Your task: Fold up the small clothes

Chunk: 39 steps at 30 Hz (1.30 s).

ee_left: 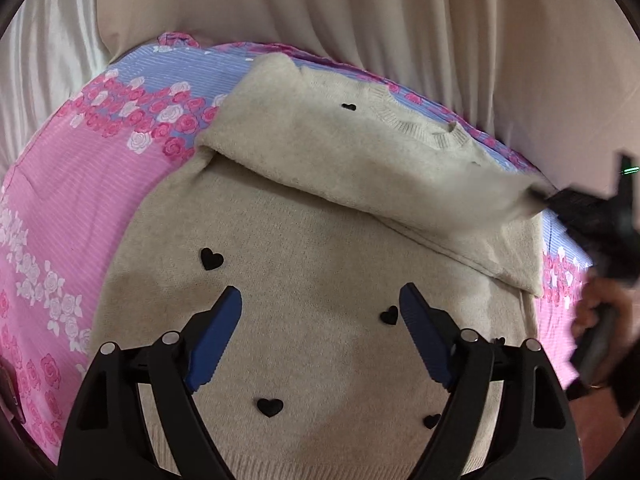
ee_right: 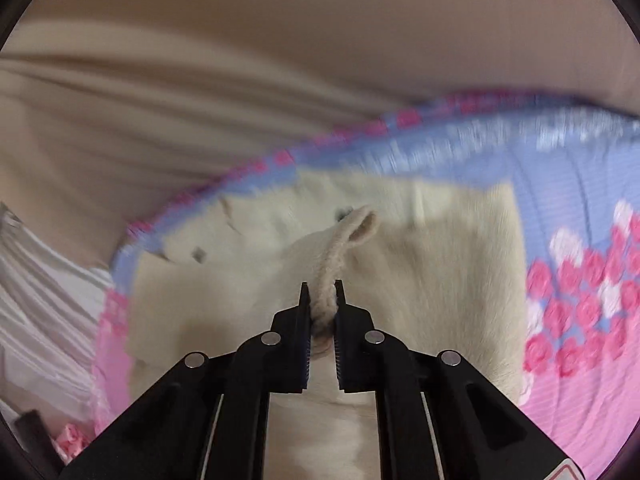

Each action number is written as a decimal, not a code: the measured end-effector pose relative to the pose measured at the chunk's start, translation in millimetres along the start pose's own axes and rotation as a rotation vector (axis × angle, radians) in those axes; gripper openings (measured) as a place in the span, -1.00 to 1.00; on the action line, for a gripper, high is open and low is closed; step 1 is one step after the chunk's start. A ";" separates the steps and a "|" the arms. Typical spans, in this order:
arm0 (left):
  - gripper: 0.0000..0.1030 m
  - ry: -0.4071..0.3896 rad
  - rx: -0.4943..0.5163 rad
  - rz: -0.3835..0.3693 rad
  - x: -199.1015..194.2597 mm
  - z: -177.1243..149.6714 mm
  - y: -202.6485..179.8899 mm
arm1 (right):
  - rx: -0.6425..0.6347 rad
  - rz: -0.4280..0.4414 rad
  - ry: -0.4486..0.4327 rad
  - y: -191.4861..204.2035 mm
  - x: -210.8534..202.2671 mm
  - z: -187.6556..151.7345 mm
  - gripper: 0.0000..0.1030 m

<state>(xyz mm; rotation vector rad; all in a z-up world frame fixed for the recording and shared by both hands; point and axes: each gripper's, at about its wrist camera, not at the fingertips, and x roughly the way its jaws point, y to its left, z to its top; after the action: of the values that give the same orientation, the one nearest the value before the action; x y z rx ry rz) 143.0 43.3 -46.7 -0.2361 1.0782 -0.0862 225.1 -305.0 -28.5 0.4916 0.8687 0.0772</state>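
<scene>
1. In the right wrist view the right gripper (ee_right: 321,286) stood at lower centre with its fingers closed on a ribbed edge of the sweater (ee_right: 400,248), probably a cuff or hem; the knit was bunched between the pads and ran up into a small loop. This grip appeared meant to carry that part across the garment.
2. In the left wrist view the left gripper (ee_left: 320,300) occupied the lower centre, its blue pads (ee_left: 218,332) well apart and holding nothing. They hovered over the sweater's body, apparently positioned to pin or take the cloth.
3. The sweater (ee_left: 304,240), beige with black hearts (ee_left: 211,258), lay across the centre of the frame, one sleeve already folded over the chest below the neckline (ee_left: 416,126).
4. At the right edge a dark gripper pulled a corner taut; it was blurred.
5. The garment rested on a pink and blue floral sheet (ee_left: 80,184), with pale curtains (ee_left: 360,8) above.
</scene>
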 end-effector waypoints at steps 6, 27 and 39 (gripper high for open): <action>0.64 0.005 0.016 -0.147 6.2 15.6 -34.2 | -0.038 -0.024 0.061 -8.7 -12.7 3.9 -0.82; -0.90 -0.120 0.211 -0.381 47.0 119.6 -135.5 | -0.125 -0.079 0.047 -13.7 -42.4 0.0 -0.08; -0.89 -0.437 0.056 -0.322 -97.6 207.6 -27.2 | -0.780 -0.077 0.283 159.3 117.5 -104.5 0.09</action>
<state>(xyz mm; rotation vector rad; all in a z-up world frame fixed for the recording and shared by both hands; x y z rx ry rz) 280.8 65.8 137.3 -0.3582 0.5957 -0.3376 244.2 -93.2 -98.1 -0.2906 1.0504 0.4050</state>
